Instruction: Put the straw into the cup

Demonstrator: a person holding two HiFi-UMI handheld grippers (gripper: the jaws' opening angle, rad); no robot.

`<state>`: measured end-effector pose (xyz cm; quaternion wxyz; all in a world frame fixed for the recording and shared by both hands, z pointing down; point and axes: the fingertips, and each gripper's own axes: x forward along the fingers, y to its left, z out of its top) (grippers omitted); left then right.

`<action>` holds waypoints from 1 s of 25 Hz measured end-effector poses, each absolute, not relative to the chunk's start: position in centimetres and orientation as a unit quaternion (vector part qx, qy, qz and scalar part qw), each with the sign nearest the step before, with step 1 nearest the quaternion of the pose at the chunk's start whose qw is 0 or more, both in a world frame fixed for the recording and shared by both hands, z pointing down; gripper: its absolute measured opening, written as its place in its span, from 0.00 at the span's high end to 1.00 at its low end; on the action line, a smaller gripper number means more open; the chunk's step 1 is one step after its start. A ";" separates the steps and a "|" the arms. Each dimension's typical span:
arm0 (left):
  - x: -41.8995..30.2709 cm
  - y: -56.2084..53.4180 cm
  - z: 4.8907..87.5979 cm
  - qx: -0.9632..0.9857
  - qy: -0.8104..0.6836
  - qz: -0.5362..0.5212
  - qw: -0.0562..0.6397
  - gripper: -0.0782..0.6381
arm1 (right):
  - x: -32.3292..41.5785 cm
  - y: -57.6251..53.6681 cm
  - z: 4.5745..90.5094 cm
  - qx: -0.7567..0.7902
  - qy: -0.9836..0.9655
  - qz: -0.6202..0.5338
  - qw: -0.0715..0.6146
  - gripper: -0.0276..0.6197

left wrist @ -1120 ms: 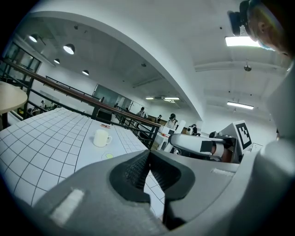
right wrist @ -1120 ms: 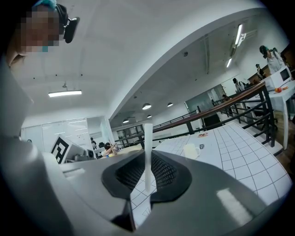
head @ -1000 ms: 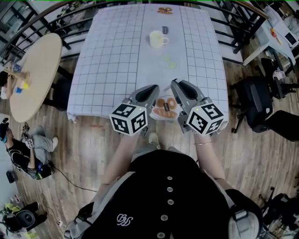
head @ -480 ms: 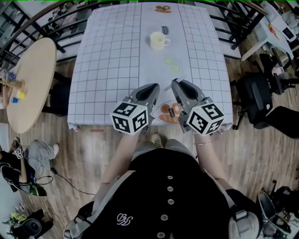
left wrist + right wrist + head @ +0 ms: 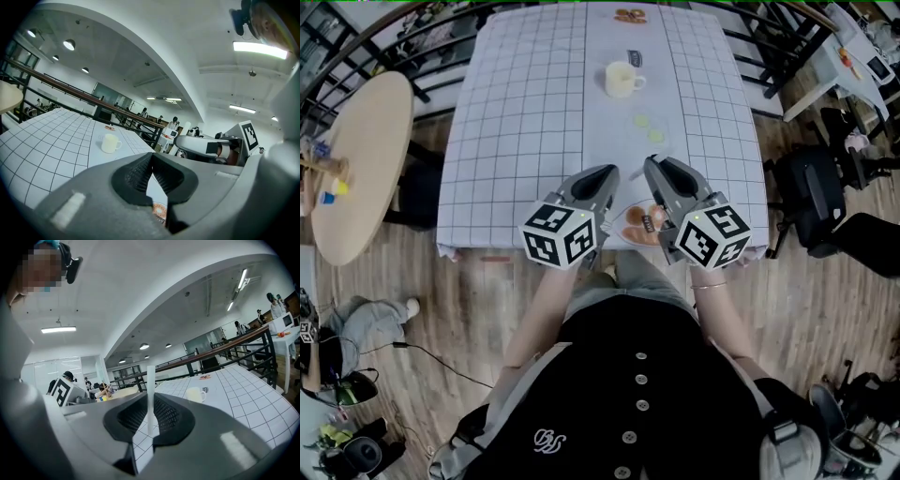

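Observation:
A cream mug (image 5: 622,79) stands at the far middle of the table with the grid cloth (image 5: 525,122); it also shows in the left gripper view (image 5: 109,143) and the right gripper view (image 5: 193,394). My right gripper (image 5: 654,166) is shut on a white straw (image 5: 150,394), which stands upright between its pads (image 5: 164,414). The straw does not show in the head view. My left gripper (image 5: 605,175) hovers beside it over the table's near edge, shut with nothing in it (image 5: 151,161). Both are well short of the mug.
A plate (image 5: 623,235) with doughnuts lies at the near edge under the grippers. Two pale green discs (image 5: 649,128) lie between plate and mug. A dark packet (image 5: 636,57) and a snack dish (image 5: 629,15) sit beyond. A round wooden table (image 5: 356,159) is left, black chairs (image 5: 811,202) right.
The table has slid slightly in the head view as the person shifted. Both grippers keep the same pose side by side, and the straw stays held.

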<state>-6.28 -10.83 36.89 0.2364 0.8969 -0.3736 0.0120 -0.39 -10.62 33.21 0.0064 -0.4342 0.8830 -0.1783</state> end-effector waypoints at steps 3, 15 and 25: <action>-6.5 -10.9 37.0 0.895 -0.376 0.010 0.241 0.89 | -0.8 -10.6 33.2 -0.428 0.887 -0.174 -0.001 0.90; -6.7 -14.0 37.5 0.889 -0.383 0.013 0.252 0.89 | -1.5 -13.5 34.4 -0.413 0.892 -0.182 -0.025 0.90; -7.0 -19.0 38.3 0.875 -0.406 0.010 0.264 0.89 | -0.8 -19.1 34.9 -0.406 0.895 -0.184 -0.032 0.90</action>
